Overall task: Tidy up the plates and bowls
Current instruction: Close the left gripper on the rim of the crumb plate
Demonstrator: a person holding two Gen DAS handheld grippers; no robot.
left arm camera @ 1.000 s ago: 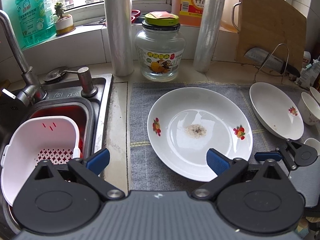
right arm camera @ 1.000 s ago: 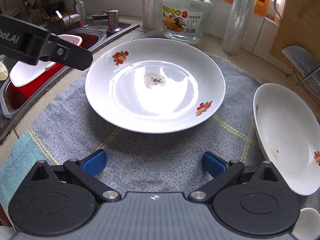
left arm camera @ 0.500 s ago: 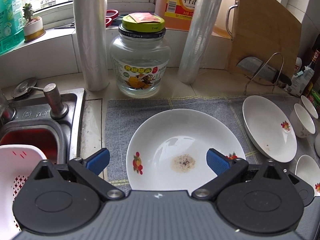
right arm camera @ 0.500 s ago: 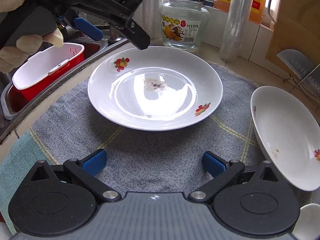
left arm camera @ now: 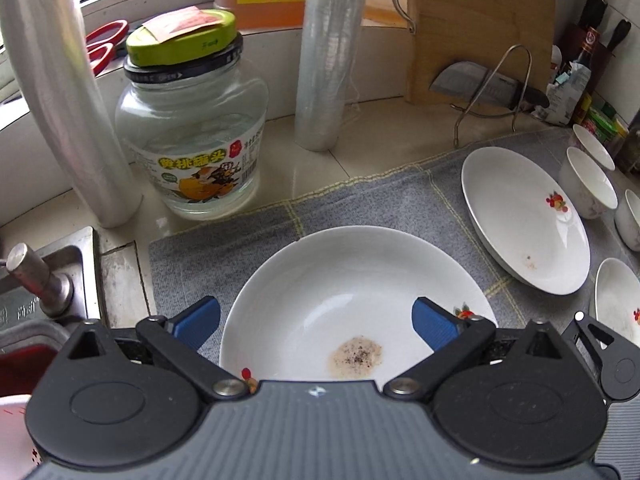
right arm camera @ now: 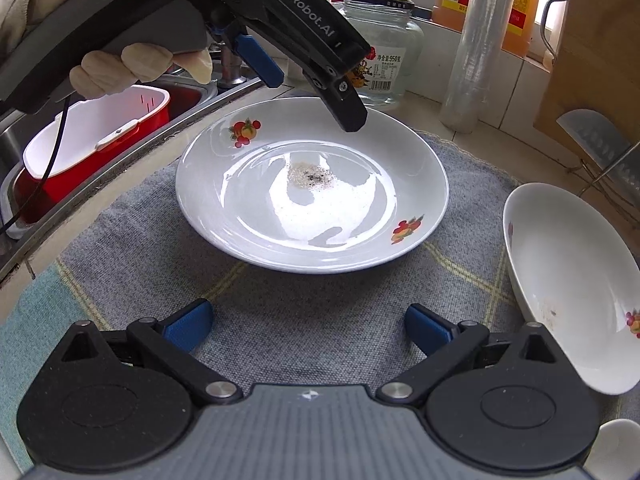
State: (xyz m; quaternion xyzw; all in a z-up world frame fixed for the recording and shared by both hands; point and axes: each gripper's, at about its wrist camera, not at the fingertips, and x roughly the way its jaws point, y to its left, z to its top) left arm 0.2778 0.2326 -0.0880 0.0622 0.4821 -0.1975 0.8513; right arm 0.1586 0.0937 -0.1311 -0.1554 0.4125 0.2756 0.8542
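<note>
Large plate (right arm camera: 312, 200) at mat (right arm camera: 280, 320) centre near sink edge, holds speckled residue patch. Smaller plate (left arm camera: 524, 220) toward mat right edge, faint crumbs inside. Small bowls (left arm camera: 588, 184) at far right edge. Left gripper (left arm camera: 316, 320) spread wide, above large plate. Right gripper (right arm camera: 308, 326) spread, over bare mat. Glass jar (left arm camera: 192, 136) behind mat, nearly empty.

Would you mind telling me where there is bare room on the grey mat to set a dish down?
The clearest patch is the mat between the right gripper and the large plate. Another lies behind that plate, toward the glass jar. The right end is crowded: smaller plate and small bowls.
</note>
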